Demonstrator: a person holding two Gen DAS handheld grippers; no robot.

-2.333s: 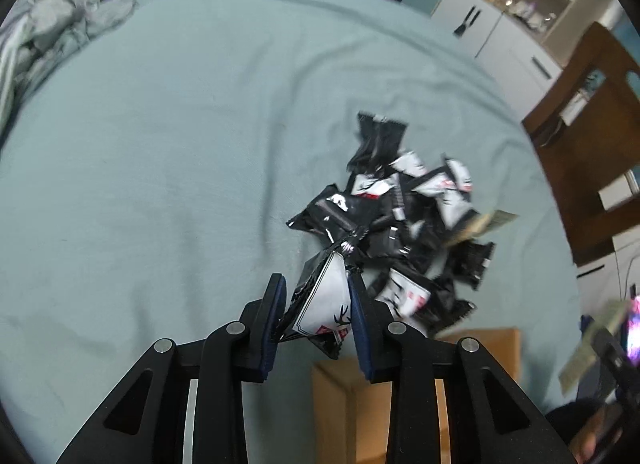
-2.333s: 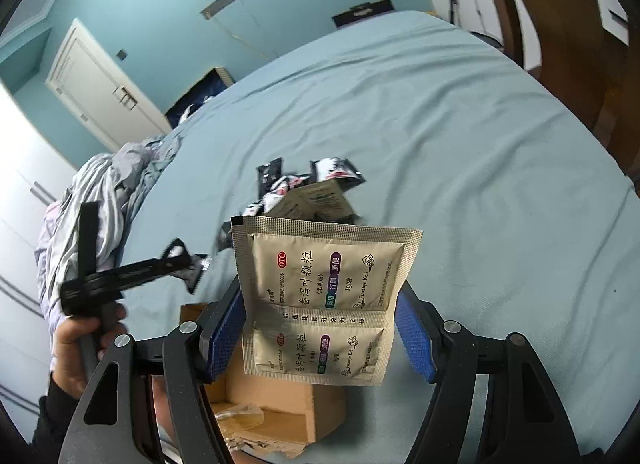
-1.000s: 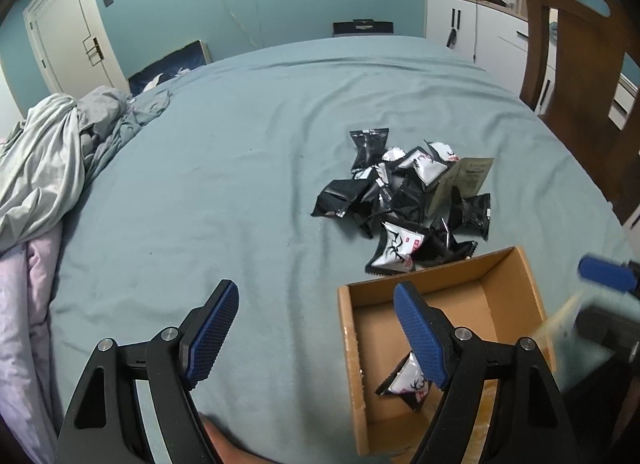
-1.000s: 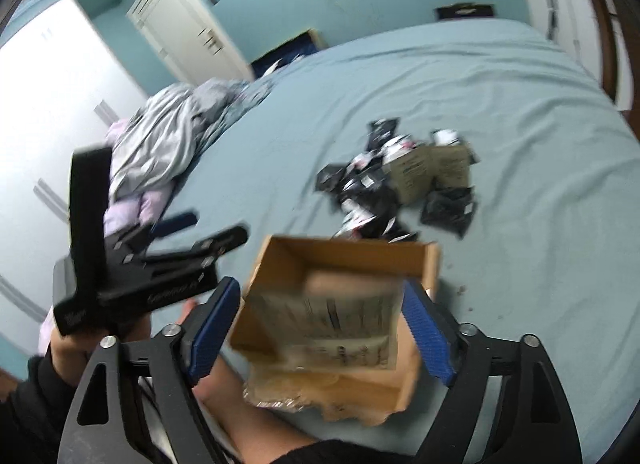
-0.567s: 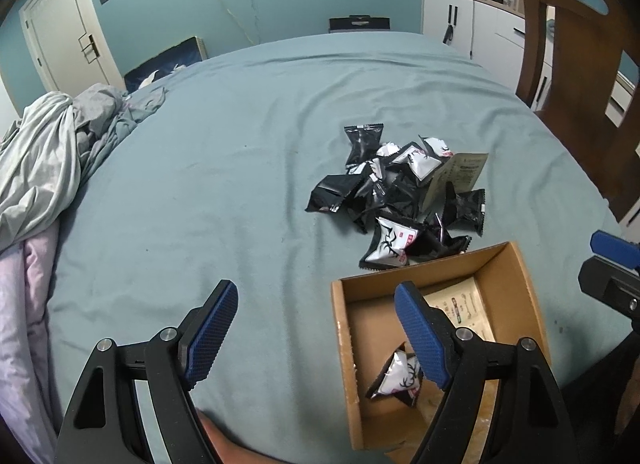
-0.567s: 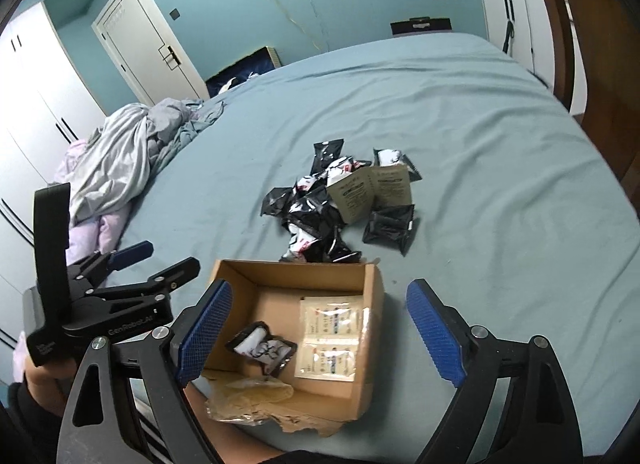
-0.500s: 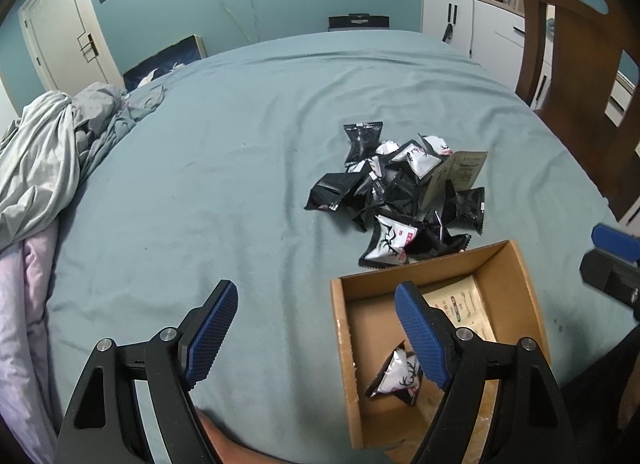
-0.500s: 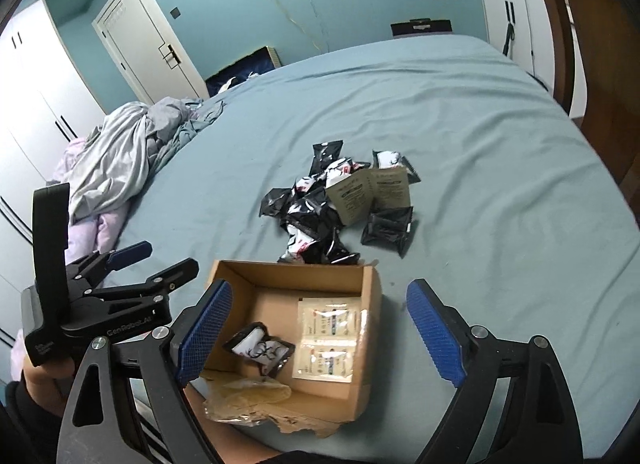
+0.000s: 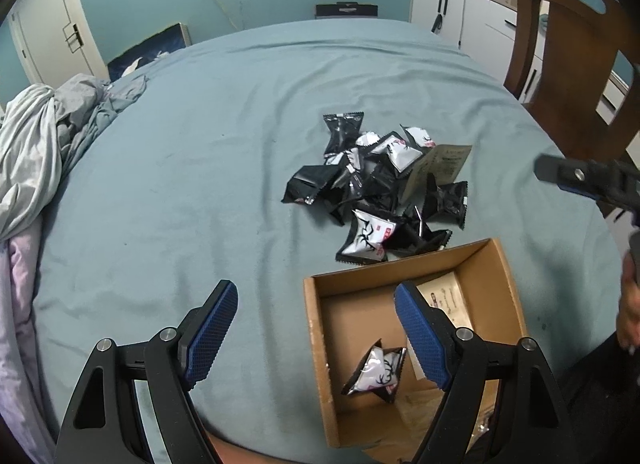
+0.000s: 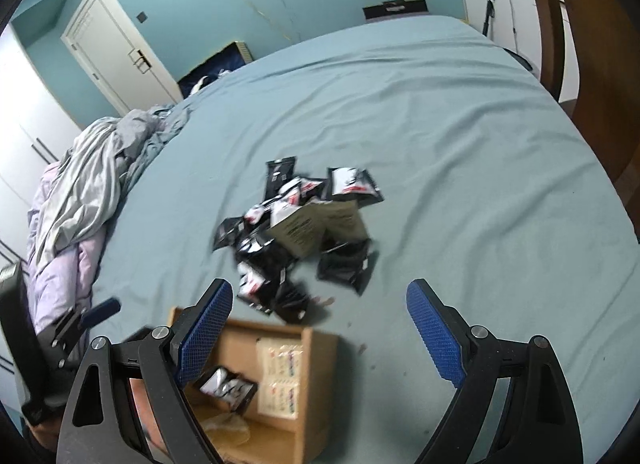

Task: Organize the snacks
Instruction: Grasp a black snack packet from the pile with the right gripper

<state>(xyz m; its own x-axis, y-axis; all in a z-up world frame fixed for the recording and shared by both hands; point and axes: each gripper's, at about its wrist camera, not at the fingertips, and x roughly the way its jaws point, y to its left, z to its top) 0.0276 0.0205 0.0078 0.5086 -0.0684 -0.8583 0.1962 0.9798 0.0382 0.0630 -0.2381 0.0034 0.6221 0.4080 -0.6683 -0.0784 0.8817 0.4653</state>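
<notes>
A wide bed (image 9: 200, 152) covered in a teal sheet fills both views. Near its front edge sits an open cardboard box (image 9: 316, 328). Inside the box lie two items: a small black-and-white snack packet (image 9: 376, 374) and a tan sachet (image 9: 446, 300) printed with text, lying flat beside it. Just beyond the box's far wall is a loose pile of snack packets (image 9: 372, 188), mostly black, a few white-faced, with another tan sachet (image 9: 444, 164) leaning on its right side.

The left tool (image 9: 316, 328) hovers low over the near side of the box with its blue-padded jaws spread wide and nothing between them. The right tool (image 10: 320, 328), seen from its own camera, is also spread wide and empty, aimed toward the pile; that view is slightly blurred.

Judging from the layout, the sorting is at an early stage: two items are boxed, and well over a dozen packets are left on the bed.
</notes>
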